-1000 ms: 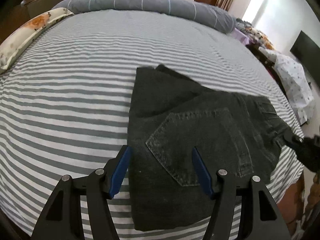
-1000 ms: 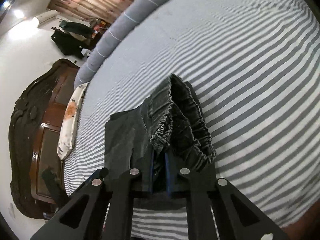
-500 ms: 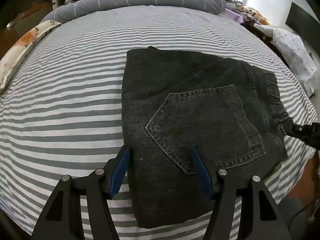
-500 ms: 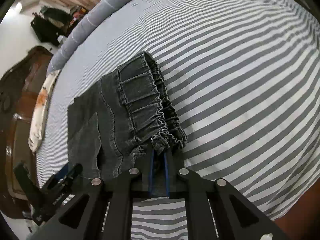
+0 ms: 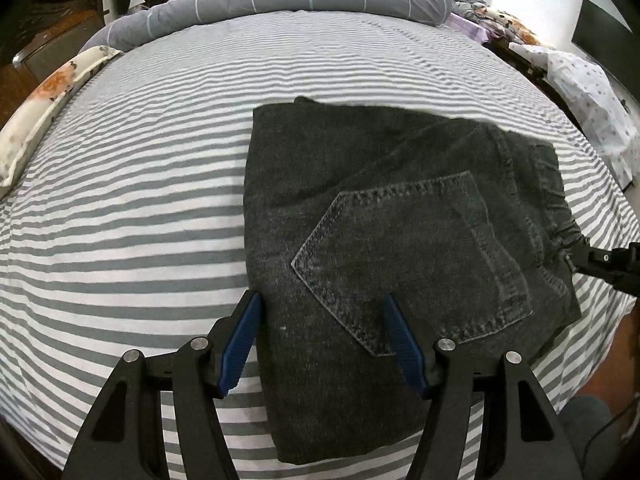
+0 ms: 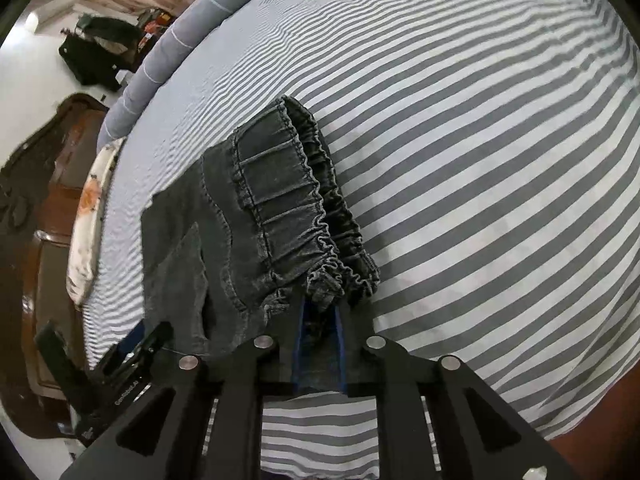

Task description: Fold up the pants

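My left gripper (image 5: 320, 336) hovers spread wide over the folded pants (image 5: 384, 240); my right gripper (image 6: 320, 312) pinches their waistband (image 6: 316, 216), reaching low along the bed (image 6: 480, 160).

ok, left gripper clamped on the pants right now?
No: the left gripper is wide open, its blue pads apart over the folded pants; only the right gripper pinches the waistband.

The pants (image 5: 392, 216) are matt, faded charcoal denim with raised stitching and a gathered elastic waistband (image 6: 304, 200), lying on a smooth striped cotton-like sheet (image 5: 132, 184), while both grippers are matt black plastic with ribbed blue pads (image 5: 240, 340) and shiny metal screws (image 5: 446, 345).
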